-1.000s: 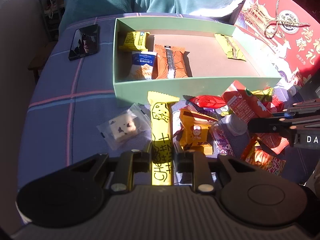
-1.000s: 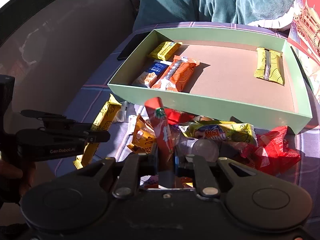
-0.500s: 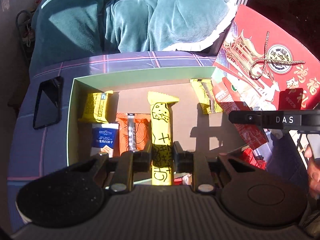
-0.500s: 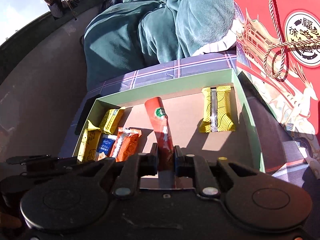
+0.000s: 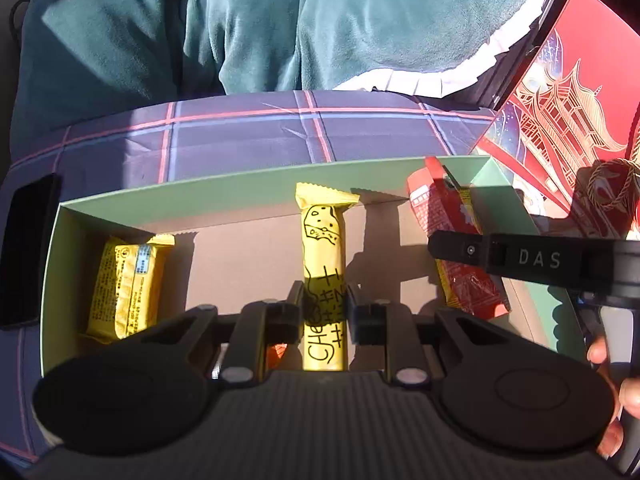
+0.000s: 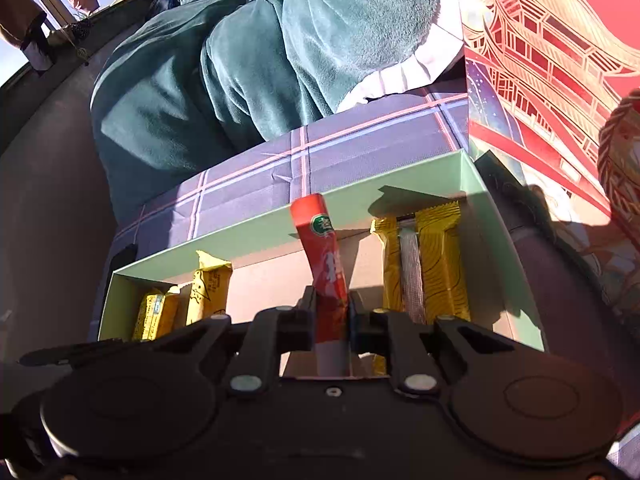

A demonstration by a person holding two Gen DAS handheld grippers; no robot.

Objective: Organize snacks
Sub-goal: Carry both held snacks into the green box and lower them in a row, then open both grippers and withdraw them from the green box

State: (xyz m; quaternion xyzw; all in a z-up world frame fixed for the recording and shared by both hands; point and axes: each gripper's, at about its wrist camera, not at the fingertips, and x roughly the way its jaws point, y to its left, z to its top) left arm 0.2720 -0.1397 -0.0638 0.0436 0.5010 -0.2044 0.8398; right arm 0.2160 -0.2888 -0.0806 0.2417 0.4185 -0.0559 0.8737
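Note:
My left gripper [image 5: 323, 300] is shut on a long yellow cheese stick [image 5: 322, 240] and holds it over the brown floor of the green box [image 5: 224, 194]. My right gripper [image 6: 330, 308] is shut on a red snack stick [image 6: 326, 256] over the same box [image 6: 352, 200]; it shows at the right in the left wrist view [image 5: 452, 216]. A yellow packet [image 5: 124, 284] lies at the box's left. A gold wrapped bar [image 6: 424, 264] lies at the box's right, beside the red stick.
A black phone [image 5: 24, 256] lies left of the box on the plaid cloth [image 5: 248, 136]. A red gift box lid [image 5: 568, 120] stands at the right. A person in teal sits behind the table.
Both grippers lifted their sticks from the snack pile in front and carried them forward over the box, then lower toward its far wall.

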